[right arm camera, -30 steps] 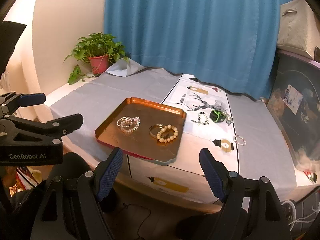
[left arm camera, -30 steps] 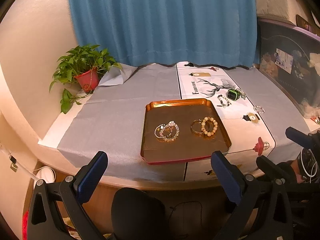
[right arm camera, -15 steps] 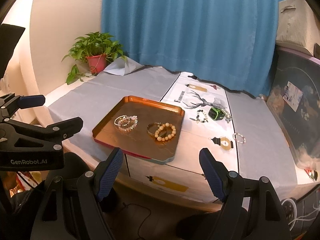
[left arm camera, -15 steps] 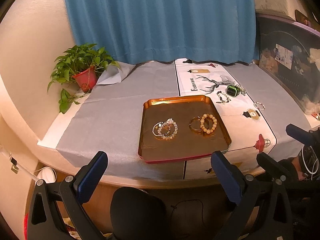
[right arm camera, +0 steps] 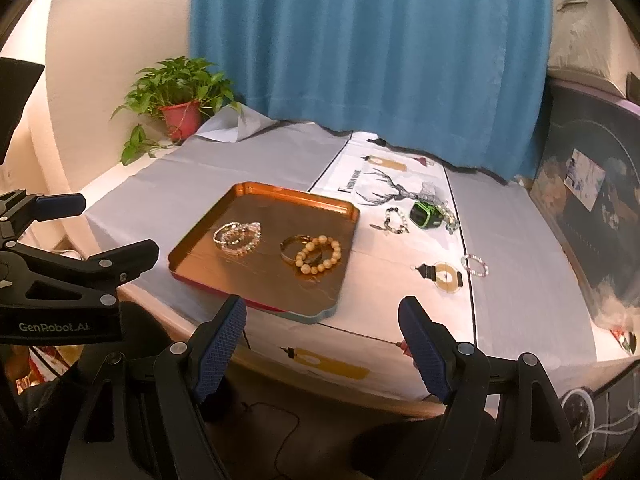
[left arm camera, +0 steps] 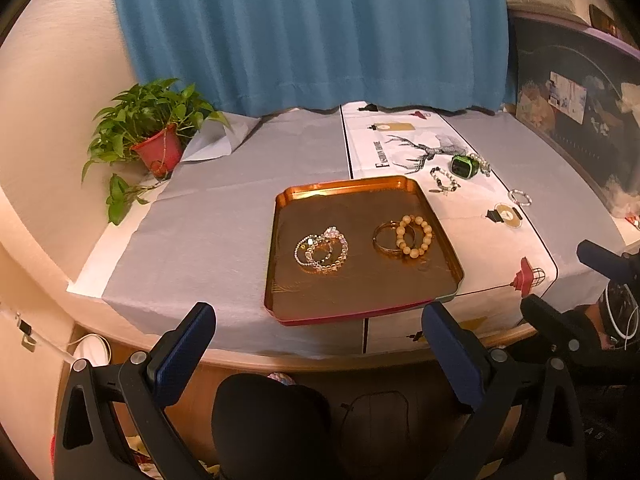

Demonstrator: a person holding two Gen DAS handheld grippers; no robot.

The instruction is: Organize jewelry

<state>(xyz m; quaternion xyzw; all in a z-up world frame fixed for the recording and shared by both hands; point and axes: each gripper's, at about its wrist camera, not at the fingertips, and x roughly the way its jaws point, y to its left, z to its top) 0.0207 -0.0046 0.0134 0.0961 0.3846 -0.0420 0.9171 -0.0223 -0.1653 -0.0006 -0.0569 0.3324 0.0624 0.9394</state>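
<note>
Left gripper [left arm camera: 316, 348] spread, empty; right gripper [right arm camera: 322, 344] spread, empty. Right view alone: "GenRobot.AI" label at 9 o'clock. Left view alone: white cable [left arm camera: 60, 350] at 8 o'clock. Copper tray [left arm camera: 280, 216] centred in both views.

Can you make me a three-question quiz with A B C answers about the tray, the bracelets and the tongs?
1. Where is the green watch?
A. In the tray
B. On the white runner, beside the tray
C. By the plant

2. What colour is the plant pot?
A. Red
B. Blue
C. White

3. How are the right tongs?
A. Shut on a bracelet
B. Open, holding nothing
C. Shut, empty

Answers: 1 B, it lies on the white runner outside the orange tray. 2 A, the pot is red. 3 B, the fingers stand apart with nothing between them.
</note>
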